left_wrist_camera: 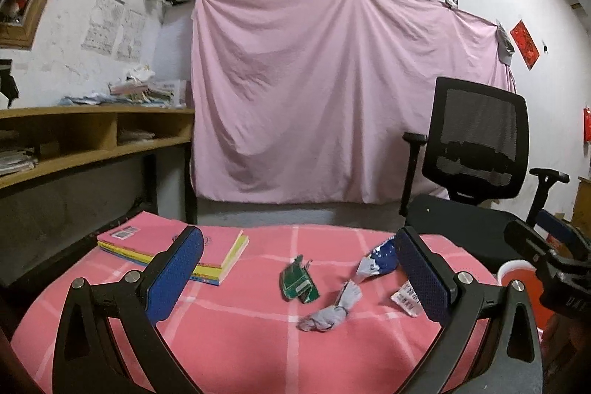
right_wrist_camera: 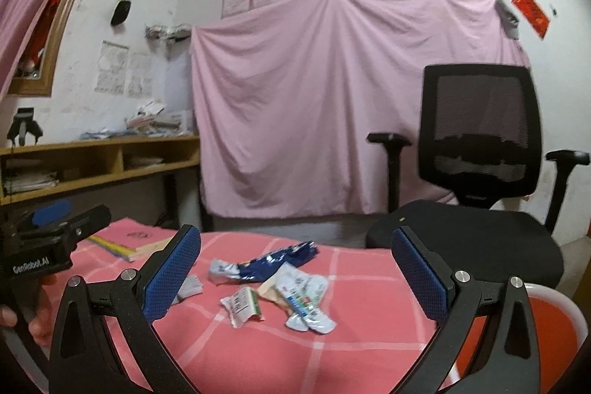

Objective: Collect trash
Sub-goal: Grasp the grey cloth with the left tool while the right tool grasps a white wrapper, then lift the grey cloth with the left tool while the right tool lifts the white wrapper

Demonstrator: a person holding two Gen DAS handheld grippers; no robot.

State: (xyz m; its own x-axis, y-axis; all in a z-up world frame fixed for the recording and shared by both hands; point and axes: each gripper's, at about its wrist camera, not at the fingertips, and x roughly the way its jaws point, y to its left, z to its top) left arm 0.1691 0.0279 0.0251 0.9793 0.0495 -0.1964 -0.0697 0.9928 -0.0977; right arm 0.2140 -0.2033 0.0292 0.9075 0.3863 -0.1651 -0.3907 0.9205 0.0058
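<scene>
On pink cloth (left_wrist_camera: 236, 327): scattered wrappers (right_wrist_camera: 295, 287); both tools (left_wrist_camera: 295, 268) (right_wrist_camera: 295, 268) spread, empty.

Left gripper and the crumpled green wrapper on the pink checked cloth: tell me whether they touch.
Apart. The left wrist view shows the left gripper open, and the crumpled green wrapper lies between its fingers with bare pink checked cloth on both sides.

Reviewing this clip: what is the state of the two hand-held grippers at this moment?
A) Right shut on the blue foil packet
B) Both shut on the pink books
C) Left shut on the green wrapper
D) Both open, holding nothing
D: the left hand-held gripper and right hand-held gripper both have their blue pads spread wide, with the crumpled green wrapper and blue foil snack packet lying loose on the pink checked cloth.
</scene>
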